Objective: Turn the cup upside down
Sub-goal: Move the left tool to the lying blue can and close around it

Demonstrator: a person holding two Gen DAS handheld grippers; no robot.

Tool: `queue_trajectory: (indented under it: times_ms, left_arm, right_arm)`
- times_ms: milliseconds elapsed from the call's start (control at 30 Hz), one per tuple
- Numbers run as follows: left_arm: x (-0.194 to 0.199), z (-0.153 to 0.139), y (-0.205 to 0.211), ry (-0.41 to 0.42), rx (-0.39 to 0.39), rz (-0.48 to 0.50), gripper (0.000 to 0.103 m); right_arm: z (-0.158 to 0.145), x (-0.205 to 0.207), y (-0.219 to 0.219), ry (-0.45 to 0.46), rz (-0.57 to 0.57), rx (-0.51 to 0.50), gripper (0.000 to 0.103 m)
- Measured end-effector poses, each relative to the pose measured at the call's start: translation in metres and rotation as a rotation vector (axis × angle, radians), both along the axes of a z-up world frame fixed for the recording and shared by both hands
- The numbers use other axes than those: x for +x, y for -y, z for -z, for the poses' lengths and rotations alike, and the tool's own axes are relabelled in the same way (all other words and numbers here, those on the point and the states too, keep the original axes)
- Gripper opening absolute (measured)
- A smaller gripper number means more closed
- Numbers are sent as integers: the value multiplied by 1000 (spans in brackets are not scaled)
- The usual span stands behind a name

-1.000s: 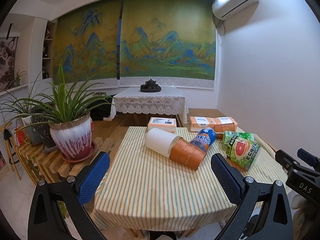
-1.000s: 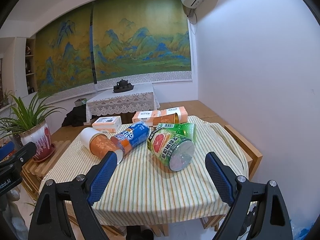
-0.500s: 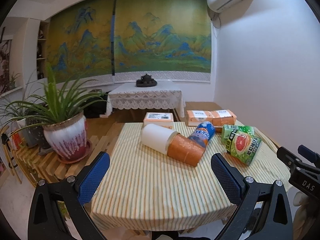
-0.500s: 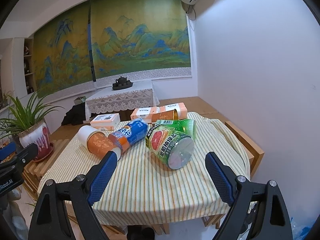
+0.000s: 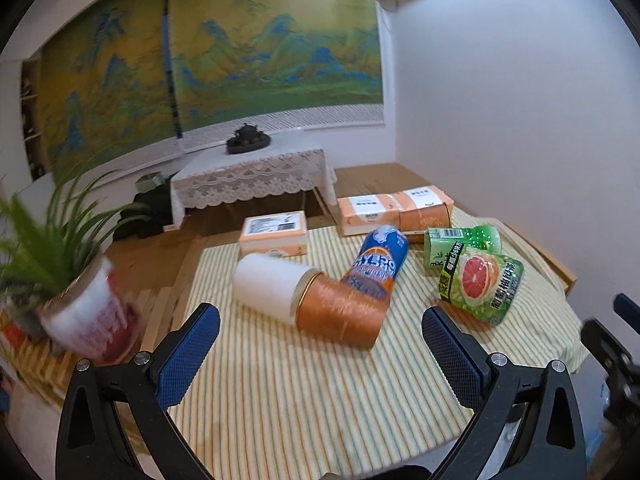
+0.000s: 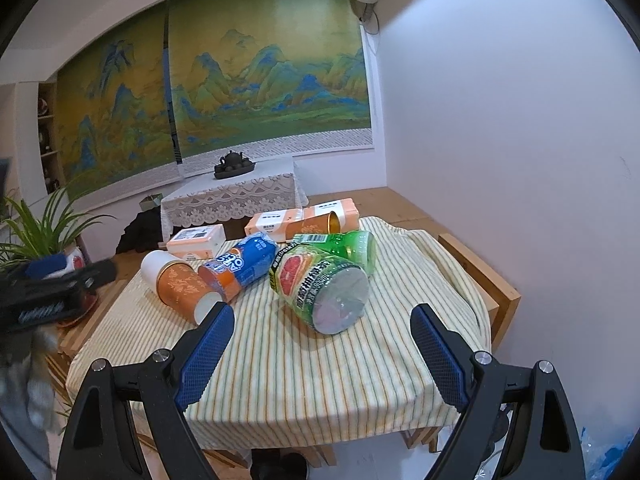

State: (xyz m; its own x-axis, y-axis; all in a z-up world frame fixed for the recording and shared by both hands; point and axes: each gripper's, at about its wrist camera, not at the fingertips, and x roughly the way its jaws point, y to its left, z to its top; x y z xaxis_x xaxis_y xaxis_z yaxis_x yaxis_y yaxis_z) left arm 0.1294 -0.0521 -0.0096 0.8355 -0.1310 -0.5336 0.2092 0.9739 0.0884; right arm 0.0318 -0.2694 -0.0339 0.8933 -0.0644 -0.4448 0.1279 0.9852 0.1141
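A small orange cup [image 5: 426, 219] [image 6: 314, 227] lies on its side at the back of the striped table [image 5: 304, 392] [image 6: 304, 364], with its gold-lined mouth pointing right, against the tissue packs. An orange canister with a white lid [image 5: 312, 300] [image 6: 180, 286] lies on its side nearer the front. My left gripper [image 5: 319, 314] is open just in front of that canister, holding nothing. My right gripper [image 6: 322, 312] is open before the grapefruit can [image 6: 320, 284], also with nothing between its fingers. Each gripper shows at the edge of the other's view.
A blue can [image 5: 380, 262], a green bottle [image 5: 464, 242] and the grapefruit can [image 5: 480, 284] lie on the cloth. Tissue packs [image 5: 394, 208] and a box [image 5: 274, 234] sit at the back edge. A potted plant [image 5: 80, 312] stands left; a white wall is right.
My left gripper has moved forward and turned right, so the table items appear larger and the plant has slid to the left edge. The right gripper has edged closer. Both stay open.
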Motion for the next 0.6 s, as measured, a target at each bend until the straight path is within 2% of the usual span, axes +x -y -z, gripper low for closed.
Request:
queue_trajectory:
  times_ms: [233, 500, 600]
  left_arm:
    - [74, 5, 37, -115, 64, 63, 102]
    - [149, 35, 79, -307, 152, 170, 102]
    - [170, 46, 90, -369, 154, 205, 101]
  right_arm:
    - [4, 2, 12, -7, 20, 7, 87]
    - [12, 5, 30, -23, 48, 13, 87]
    - [17, 8, 39, -30, 66, 23, 87]
